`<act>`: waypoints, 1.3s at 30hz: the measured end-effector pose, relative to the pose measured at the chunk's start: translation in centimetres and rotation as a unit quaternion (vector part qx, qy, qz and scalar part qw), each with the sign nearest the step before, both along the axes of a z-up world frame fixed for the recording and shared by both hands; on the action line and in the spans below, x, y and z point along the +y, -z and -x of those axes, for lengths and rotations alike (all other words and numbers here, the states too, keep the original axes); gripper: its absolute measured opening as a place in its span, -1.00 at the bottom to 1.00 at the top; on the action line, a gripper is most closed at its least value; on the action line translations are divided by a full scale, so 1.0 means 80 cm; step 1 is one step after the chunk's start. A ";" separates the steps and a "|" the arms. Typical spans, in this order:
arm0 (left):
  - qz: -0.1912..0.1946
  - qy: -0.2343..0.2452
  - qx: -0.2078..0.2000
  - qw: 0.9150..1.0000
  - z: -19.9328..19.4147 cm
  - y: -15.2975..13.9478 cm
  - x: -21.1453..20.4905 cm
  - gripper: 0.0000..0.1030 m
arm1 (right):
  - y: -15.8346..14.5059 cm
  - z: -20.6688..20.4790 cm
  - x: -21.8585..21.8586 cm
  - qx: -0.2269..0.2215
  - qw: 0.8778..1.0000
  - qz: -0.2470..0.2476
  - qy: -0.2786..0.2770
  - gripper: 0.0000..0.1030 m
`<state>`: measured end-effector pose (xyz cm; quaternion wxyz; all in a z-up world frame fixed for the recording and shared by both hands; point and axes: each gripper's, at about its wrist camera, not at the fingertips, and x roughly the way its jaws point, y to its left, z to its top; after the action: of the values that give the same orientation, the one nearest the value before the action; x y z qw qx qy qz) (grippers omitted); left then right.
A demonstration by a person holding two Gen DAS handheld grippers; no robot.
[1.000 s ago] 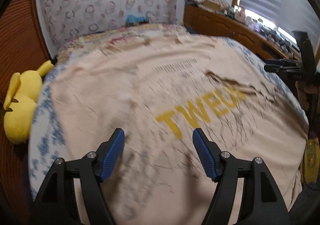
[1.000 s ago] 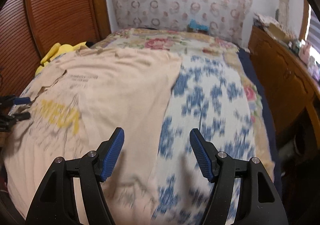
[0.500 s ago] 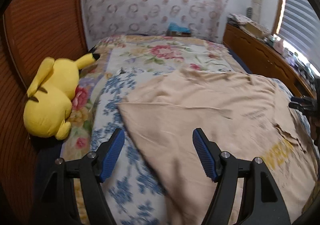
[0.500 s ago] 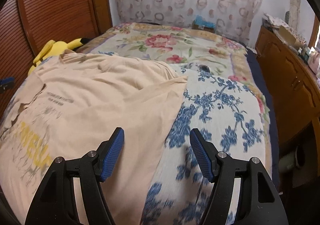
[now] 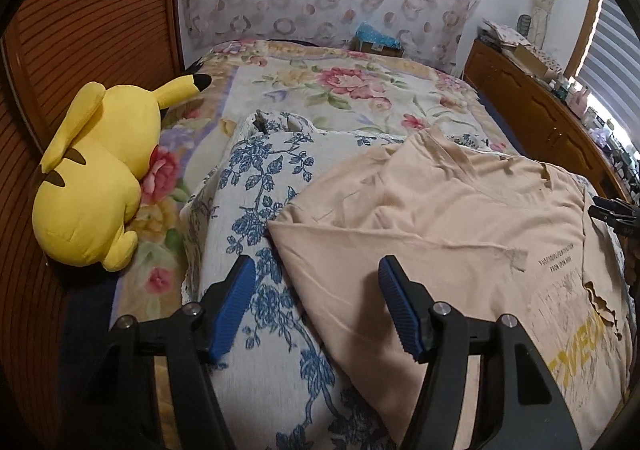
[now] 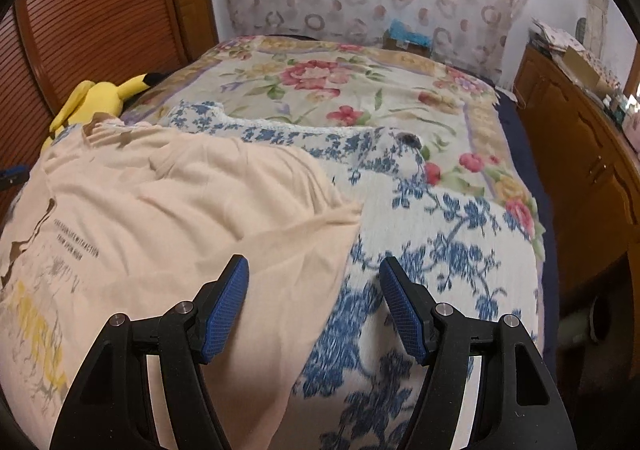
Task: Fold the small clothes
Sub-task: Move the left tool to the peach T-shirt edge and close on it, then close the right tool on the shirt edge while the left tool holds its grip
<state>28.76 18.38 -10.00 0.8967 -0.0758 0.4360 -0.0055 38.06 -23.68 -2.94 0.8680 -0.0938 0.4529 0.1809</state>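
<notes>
Left fingers (image 5: 242,296) narrowing, right fingers (image 6: 228,292) spread, both now over T-shirt (image 5: 436,218) side edges, not its print.

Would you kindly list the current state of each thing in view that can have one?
Beige cotton T-shirt: spread flat, wrinkled, unfolded, print up.
Left gripper: closing, nothing between its fingers, over the shirt's edge.
Right gripper: open, empty, over the shirt's other edge.
Yellow plush toy: lying on its side beside the wooden panel.

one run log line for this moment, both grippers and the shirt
left gripper: closing, nothing held, over shirt edge | right gripper: open, empty, over opposite edge | shirt: flat on bed, unfolded
</notes>
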 end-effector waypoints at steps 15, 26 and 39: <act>-0.003 0.001 0.006 1.000 -0.015 0.006 -0.003 -0.13 | 0.013 0.002 0.000 -0.012 1.000 -0.006 -0.006 0.37; -0.022 -0.003 0.005 1.000 -0.018 0.009 -0.008 -0.14 | 0.012 0.002 0.002 -0.013 1.000 -0.006 -0.006 0.38; -0.002 0.035 -0.005 0.999 -0.018 -0.007 -0.024 -0.93 | 0.012 0.002 0.001 -0.013 1.000 -0.006 -0.006 0.38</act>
<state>30.20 16.43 -9.48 0.8981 -0.0584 0.4344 -0.0365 37.89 -23.56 -3.88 0.8731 -0.0937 0.4401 0.1877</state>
